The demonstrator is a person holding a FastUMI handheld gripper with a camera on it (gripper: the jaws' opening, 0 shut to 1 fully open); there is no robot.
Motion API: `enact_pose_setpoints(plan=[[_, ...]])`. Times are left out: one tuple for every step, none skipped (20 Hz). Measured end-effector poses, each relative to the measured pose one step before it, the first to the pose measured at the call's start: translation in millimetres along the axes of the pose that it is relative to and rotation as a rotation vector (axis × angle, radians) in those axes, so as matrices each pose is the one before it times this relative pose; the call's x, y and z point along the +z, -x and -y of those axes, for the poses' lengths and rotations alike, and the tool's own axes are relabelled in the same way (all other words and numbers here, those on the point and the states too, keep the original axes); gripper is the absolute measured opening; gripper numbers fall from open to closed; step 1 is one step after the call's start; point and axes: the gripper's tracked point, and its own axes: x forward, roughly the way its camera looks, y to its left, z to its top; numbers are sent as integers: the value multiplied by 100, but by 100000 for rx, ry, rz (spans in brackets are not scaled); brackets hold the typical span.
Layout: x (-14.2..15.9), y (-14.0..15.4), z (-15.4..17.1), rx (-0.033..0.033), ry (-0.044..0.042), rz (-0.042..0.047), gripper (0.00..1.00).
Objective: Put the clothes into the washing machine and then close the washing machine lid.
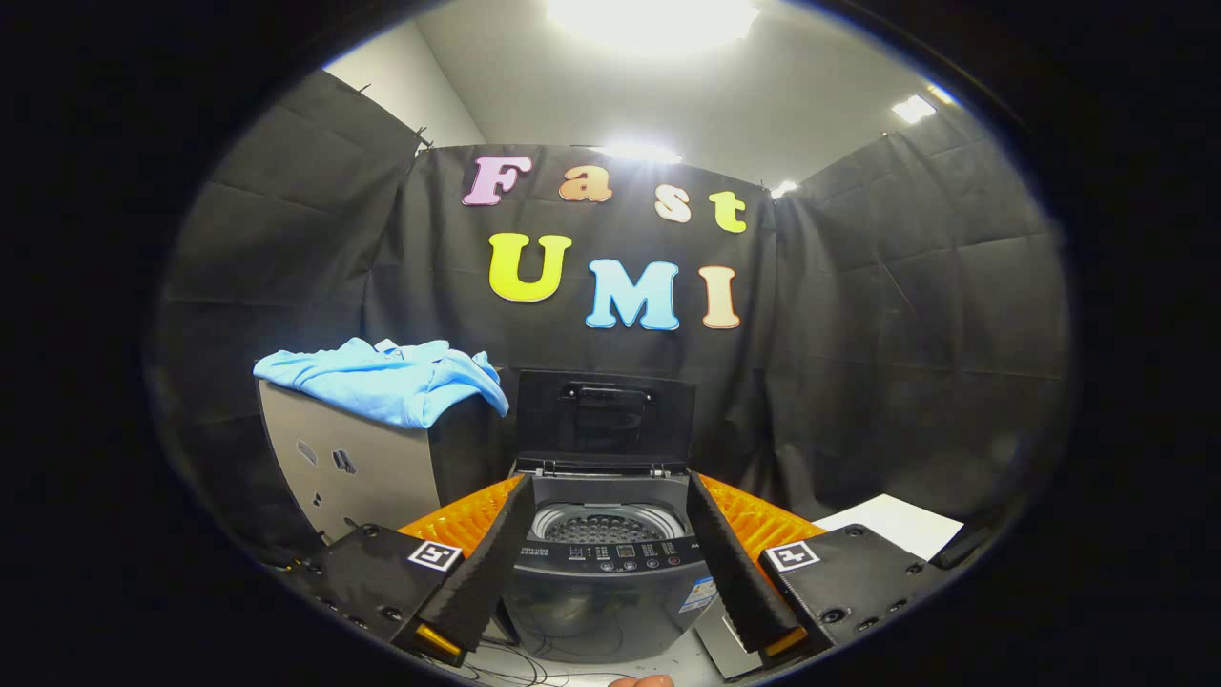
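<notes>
A dark top-loading washing machine (607,563) stands straight ahead, framed between my two fingers. Its lid (605,418) is raised upright behind the round drum opening (608,524), which looks bare inside. A light blue garment (386,380) lies draped over the top of a grey box (348,468) to the left of the machine, beyond my left finger. My gripper (610,637) is open with nothing between its fingers, some way short of the machine.
Black cloth walls close the booth behind and on both sides. A white sheet (897,523) lies on the floor to the right of the machine. Thin cables (534,668) trail on the floor in front of it.
</notes>
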Motion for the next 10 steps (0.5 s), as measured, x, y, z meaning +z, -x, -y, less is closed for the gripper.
enact_pose_setpoints(plan=[[151, -213, -99, -64, 235, -19, 99], [146, -293, -87, 109, 264, 65, 99], [111, -237, -145, 197, 216, -97, 99], [41, -237, -183, 159, 309, -124, 99], [81, 41, -24, 131, 277, -182, 99], [385, 58, -154, 676, -873, 112, 99], [591, 118, -234, 646, -1652, 200, 100], [894, -120, -204, 461, -1498, 920, 99], [869, -243, 14, 282, -321, 990, 99], [957, -197, -187, 671, 709, 795, 99]])
